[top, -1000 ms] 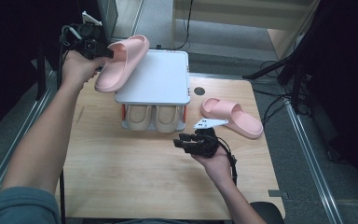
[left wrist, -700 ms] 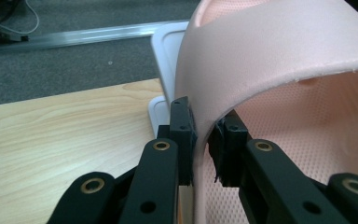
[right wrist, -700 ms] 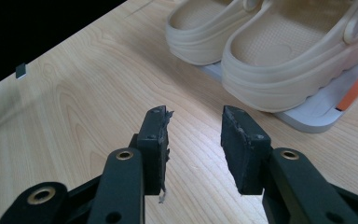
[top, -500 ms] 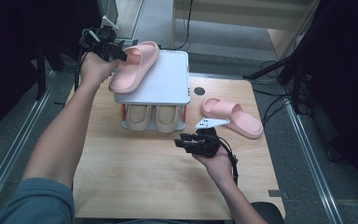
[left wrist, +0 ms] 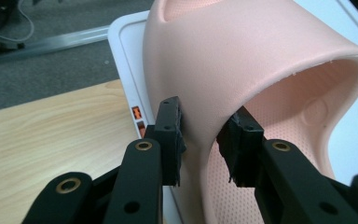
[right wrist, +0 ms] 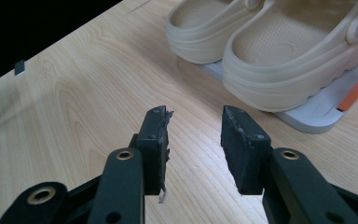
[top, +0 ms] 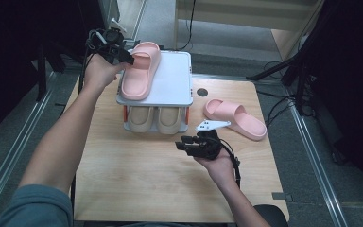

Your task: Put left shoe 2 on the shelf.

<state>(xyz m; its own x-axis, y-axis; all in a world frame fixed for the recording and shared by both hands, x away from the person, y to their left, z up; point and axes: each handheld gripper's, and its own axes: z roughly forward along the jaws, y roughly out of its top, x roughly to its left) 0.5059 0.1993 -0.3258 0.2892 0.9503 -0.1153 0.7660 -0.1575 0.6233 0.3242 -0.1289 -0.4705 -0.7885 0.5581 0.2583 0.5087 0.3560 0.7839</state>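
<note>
Opening left hand-held gripper (left wrist: 200, 144) astride pink slipper (top: 140, 71) | right hand-held gripper (right wrist: 196, 140) open

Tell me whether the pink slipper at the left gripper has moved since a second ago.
Yes. The pink slipper has shifted rightward, from overhanging the white shelf top's left edge to lying on it; the left hand-held gripper has just been opening.

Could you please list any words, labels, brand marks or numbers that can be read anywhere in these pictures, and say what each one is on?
No readable text anywhere.
Pink slipper on the white rack top: a round embossed mark on the inner wall, too faint to read.
Beige clogs: no lettering visible.
Second pink slipper on the wooden table: plain at this distance.
Small grey patch at the table's edge: too small to tell.
</note>
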